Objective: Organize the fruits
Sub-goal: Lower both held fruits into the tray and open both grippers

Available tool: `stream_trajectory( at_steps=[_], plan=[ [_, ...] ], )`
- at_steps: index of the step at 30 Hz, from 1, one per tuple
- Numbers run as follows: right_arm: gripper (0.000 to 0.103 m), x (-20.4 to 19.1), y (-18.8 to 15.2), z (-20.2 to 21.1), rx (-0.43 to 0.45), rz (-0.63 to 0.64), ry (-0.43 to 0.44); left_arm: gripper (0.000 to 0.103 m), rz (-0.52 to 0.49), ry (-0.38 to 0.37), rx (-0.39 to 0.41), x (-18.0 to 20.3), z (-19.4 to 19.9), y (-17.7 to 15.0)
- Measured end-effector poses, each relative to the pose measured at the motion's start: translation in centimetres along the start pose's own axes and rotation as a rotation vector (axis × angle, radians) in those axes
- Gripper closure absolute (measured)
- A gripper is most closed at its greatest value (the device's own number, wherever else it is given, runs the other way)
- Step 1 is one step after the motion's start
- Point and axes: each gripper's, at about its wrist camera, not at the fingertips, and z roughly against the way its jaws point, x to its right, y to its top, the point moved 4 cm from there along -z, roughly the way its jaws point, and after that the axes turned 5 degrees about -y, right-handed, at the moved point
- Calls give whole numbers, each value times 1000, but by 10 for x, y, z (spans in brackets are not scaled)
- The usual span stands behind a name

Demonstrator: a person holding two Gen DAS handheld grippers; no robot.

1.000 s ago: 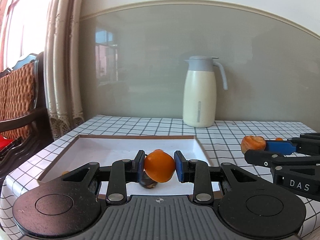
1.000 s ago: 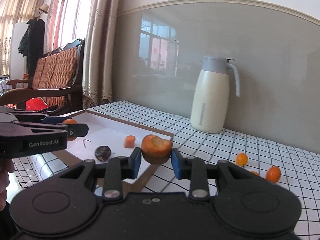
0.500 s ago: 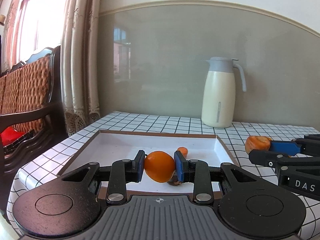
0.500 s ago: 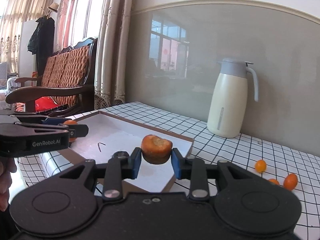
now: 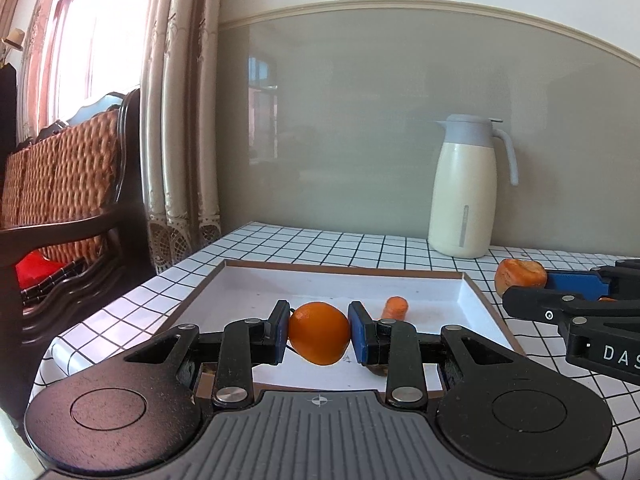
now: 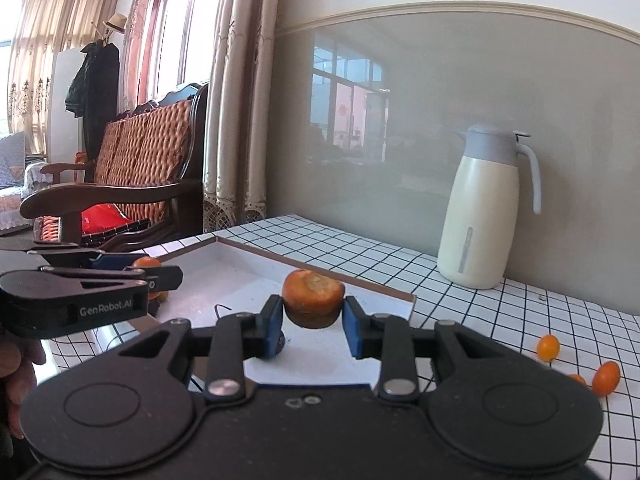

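Clamping a smooth round orange fruit (image 5: 319, 333) between its blue pads, the left gripper (image 5: 319, 334) is closed tight on it and holds it above the near part of the shallow white tray with a brown rim (image 5: 472, 292). Beside it, the right gripper (image 6: 314, 320) pinches a rough, flat-topped orange fruit with a dull torn top (image 6: 313, 298), also lifted over the tray, nearer its right edge. On the tray floor just past the left gripper lies a small orange carrot-like stub (image 5: 395, 307), and a dark lump sits mostly hidden under the fingers. Further right, on the black-and-white checked tablecloth (image 6: 460, 320), three small oval orange kumquats (image 6: 548, 347) lie loose, well apart from the tray. At the back stands a cream jug with a grey lid and handle (image 5: 468, 186) against the wall.
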Motion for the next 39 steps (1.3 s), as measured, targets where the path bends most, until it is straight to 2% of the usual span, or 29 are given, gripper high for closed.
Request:
stream_trajectory(
  at_steps=[17, 39],
  plan=[
    [79, -4, 9, -36, -7, 13, 21, 71, 20, 15, -11, -18, -26, 5],
    [79, 18, 10, -79, -61, -7, 3, 71, 45, 46, -24, -38, -79, 17]
  ],
)
